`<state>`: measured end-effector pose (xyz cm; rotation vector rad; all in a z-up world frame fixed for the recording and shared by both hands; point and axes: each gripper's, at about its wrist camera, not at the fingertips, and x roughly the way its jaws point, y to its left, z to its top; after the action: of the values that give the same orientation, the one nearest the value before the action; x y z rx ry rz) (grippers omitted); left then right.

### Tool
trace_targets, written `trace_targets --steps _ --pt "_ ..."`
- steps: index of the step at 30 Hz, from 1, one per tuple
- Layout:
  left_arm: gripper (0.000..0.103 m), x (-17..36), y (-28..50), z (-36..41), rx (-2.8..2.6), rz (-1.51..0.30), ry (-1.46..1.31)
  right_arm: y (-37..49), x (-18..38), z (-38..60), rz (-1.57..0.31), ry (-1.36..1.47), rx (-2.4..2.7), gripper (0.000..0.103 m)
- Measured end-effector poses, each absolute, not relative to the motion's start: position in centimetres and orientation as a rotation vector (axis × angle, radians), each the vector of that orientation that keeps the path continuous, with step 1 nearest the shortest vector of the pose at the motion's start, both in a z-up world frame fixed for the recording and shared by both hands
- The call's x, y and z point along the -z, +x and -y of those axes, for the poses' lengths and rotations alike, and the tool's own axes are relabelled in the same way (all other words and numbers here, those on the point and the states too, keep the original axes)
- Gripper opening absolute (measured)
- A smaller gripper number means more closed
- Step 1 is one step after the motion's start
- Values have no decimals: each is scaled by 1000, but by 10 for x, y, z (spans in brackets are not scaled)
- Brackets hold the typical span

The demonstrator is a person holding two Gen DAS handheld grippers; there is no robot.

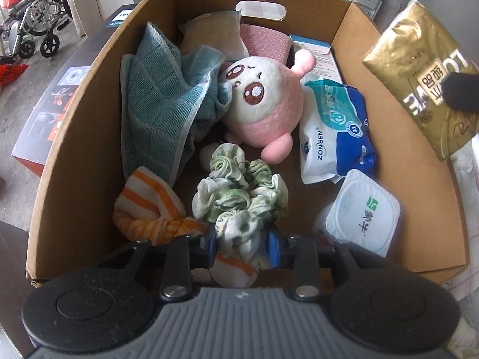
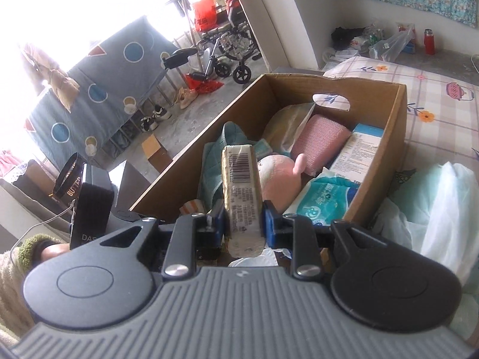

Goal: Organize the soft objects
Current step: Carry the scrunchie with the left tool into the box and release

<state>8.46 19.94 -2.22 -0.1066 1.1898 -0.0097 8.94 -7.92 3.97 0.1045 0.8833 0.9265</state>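
While a green-and-white scrunchie (image 1: 239,200) is pinched between the blue pads of the left gripper (image 1: 242,246) at the near end of the cardboard box (image 1: 74,137), a gold tissue pack (image 2: 242,197) is clamped upright by the right gripper (image 2: 243,224) above the box's near edge. Inside the box are seen a pink plush toy (image 1: 263,104) at the centre, a teal cloth (image 1: 158,110) along the left wall, an orange-striped cloth (image 1: 146,206), a wet-wipes pack (image 1: 338,134) and a sealed white cup (image 1: 362,212) by the right wall. A wheelchair (image 2: 221,45) is shown clearly only in the right wrist view.
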Motion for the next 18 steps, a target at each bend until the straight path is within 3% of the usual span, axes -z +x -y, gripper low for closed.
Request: trace_targets --steps 6,11,18 --pt "44 23 84 -203 35 -1185 -135 100 -30 48 -954 91 -961 25" --pt "67 14 77 -206 31 -1151 -173 106 -21 38 -991 99 -971 25" --pt "68 -10 66 -202 76 -1024 -180 110 -19 42 -978 78 -947 25"
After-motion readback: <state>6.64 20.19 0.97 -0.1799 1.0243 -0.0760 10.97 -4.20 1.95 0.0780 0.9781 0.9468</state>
